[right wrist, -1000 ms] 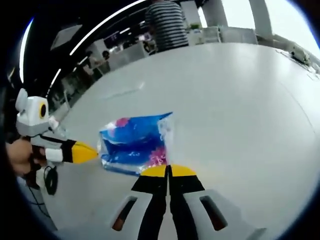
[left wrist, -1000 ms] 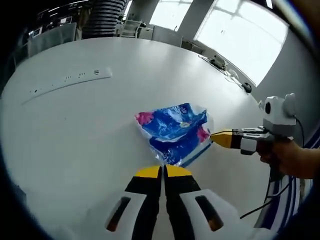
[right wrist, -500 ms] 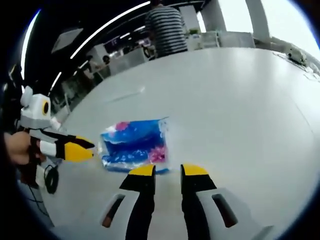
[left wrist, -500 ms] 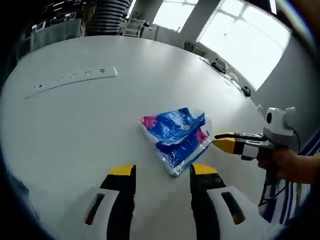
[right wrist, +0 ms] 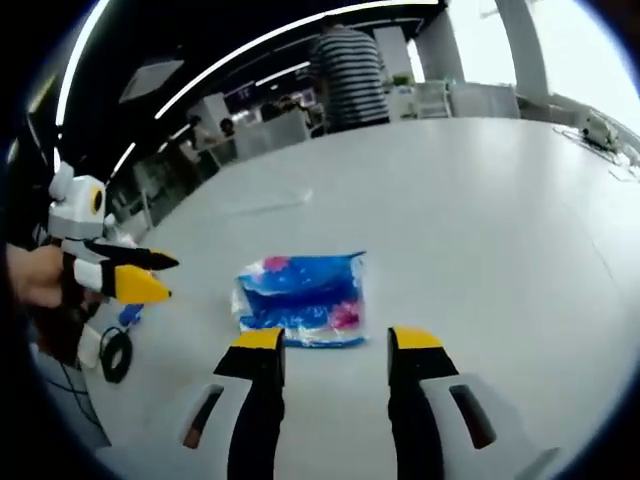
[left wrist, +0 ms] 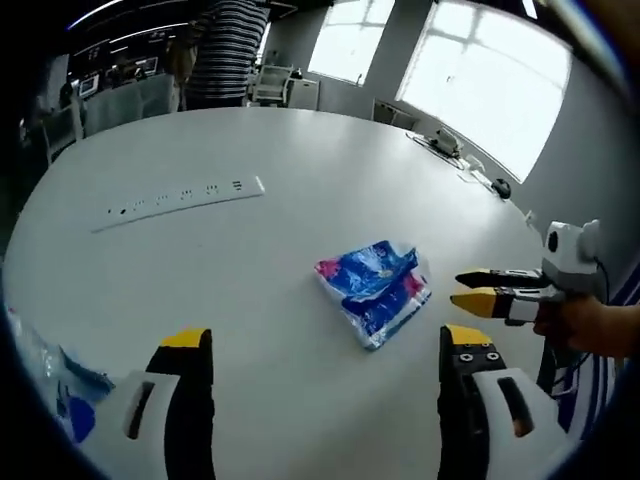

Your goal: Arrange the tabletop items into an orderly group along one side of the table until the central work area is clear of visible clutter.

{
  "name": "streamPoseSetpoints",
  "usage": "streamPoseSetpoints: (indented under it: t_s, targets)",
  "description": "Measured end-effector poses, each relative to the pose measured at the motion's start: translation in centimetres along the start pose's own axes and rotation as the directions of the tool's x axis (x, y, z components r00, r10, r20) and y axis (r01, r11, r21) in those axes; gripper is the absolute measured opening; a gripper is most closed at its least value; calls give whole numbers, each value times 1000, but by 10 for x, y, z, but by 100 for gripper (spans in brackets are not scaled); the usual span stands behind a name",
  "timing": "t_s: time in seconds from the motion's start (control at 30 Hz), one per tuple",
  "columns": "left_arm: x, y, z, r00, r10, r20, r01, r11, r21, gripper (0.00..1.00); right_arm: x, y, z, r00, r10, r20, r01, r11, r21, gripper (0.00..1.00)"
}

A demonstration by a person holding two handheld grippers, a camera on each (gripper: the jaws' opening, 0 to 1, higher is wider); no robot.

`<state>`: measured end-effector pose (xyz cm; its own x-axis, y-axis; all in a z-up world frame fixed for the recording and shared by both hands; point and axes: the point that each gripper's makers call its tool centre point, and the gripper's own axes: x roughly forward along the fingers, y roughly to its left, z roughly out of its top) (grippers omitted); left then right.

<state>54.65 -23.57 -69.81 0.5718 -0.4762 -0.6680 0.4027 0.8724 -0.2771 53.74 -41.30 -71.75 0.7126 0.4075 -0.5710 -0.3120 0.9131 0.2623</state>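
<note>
Left gripper view: my left gripper (left wrist: 325, 345) jaws wide, empty; blue packet (left wrist: 373, 291) on the table (left wrist: 200, 260) just ahead, long axis diagonal. Right gripper view: right gripper (right wrist: 335, 340) jaws parted, empty, packet (right wrist: 300, 300) directly ahead, crosswise. Right seems nearer.

The packet (left wrist: 375, 290) sits flat on the table (left wrist: 300, 160), out in the middle. A power strip (left wrist: 185, 200) lies further back, well apart from it. Both grippers are near the packet on opposite sides.

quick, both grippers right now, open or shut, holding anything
Left gripper: open, holding nothing; the blue packet lies on the table beyond it.
Right gripper: open, holding nothing.
</note>
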Motion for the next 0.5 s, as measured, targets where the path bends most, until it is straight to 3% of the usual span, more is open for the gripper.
streamPoseSetpoints:
  t_s: [0.2, 0.3, 0.5]
  targets:
    - [-21, 7, -2, 1000, 9, 4, -9, 1000, -1, 94, -9, 10, 0, 1000, 8, 5, -8, 1000, 12, 42]
    - [-32, 12, -4, 1000, 27, 5, -27, 999, 31, 92, -21, 23, 5, 999, 12, 38, -15, 996, 93, 42]
    - [-56, 25, -9, 999, 40, 13, -40, 998, 40, 90, -25, 32, 3, 999, 19, 42, -23, 996, 89, 43]
